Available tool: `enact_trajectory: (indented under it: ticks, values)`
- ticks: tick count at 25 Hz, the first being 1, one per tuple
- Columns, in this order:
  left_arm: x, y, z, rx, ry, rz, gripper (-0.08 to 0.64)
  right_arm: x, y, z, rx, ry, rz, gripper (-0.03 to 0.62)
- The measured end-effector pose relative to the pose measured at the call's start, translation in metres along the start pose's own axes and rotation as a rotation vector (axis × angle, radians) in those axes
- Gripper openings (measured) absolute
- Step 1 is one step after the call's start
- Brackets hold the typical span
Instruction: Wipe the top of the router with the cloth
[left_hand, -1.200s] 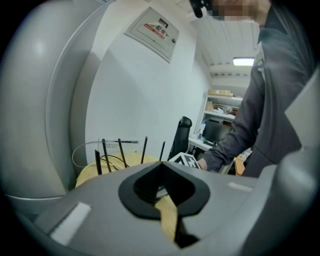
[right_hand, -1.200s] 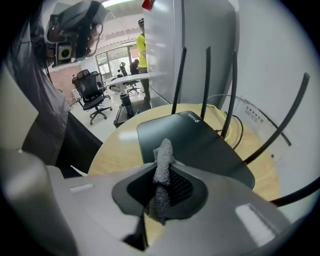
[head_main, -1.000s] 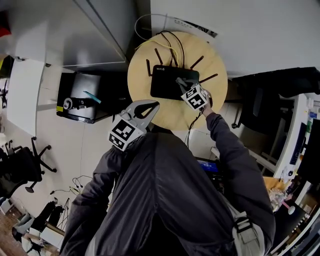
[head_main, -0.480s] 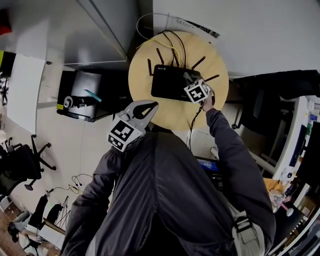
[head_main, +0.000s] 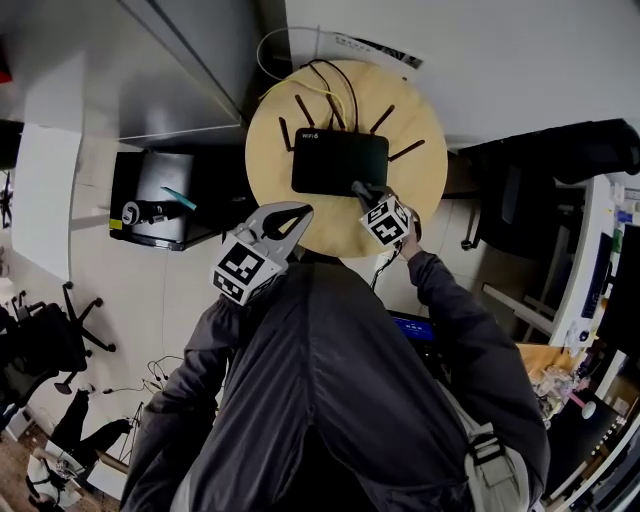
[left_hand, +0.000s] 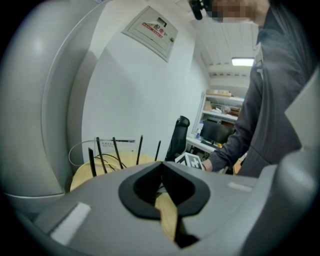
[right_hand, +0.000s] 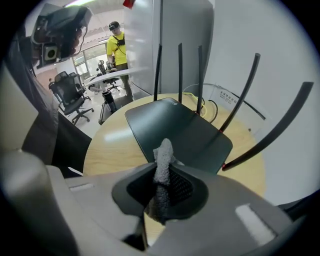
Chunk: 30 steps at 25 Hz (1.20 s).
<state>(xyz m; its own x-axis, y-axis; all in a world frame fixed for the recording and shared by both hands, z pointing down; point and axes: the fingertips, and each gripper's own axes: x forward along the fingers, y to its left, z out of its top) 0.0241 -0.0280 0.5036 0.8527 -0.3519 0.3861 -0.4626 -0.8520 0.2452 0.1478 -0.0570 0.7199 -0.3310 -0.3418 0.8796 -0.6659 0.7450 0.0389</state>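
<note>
Round wooden table (head_main: 266, 172); black office chair (right_hand: 70, 96); person in yellow shirt (right_hand: 118, 46), far.

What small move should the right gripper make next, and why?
Probably slide the right gripper forward over the router, with the cloth pressed on its top. The fingers are shut on the cloth, and it sits at the router's near edge, so most of the dark top lies ahead of it.

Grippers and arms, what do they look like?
The left gripper and right gripper are light grey moulded shells with black-lined jaws. Each carries a white cube with black square markers. The sleeves are dark grey jacket fabric.
</note>
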Motion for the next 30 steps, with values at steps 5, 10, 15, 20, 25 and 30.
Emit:
enact_trajectory:
  ticks: [5,10,15,20,25,30]
  values:
    - [0.001,-0.008,0.002,0.022,-0.001,-0.004,-0.009,-0.012,-0.037,-0.012,0.142,-0.069,-0.051,0.032]
    - [-0.003,-0.008,-0.002,0.012,0.013,0.006,-0.009,-0.005,-0.102,-0.048,0.122,0.024,-0.143,0.032]
    - [0.001,-0.018,0.006,0.035,0.015,-0.007,-0.009,0.023,-0.111,-0.045,-0.144,0.088,-0.11,0.032]
    - [-0.004,-0.017,0.004,0.036,0.012,0.0,-0.009,0.022,-0.083,-0.055,-0.308,0.091,-0.097,0.032]
    - [-0.008,-0.014,0.003,0.028,0.005,0.004,-0.009,0.002,-0.023,-0.083,-0.42,0.067,-0.042,0.032]
    - [-0.008,-0.011,0.001,0.014,0.011,0.006,-0.009,0.002,-0.006,-0.075,-0.368,0.031,-0.046,0.032]
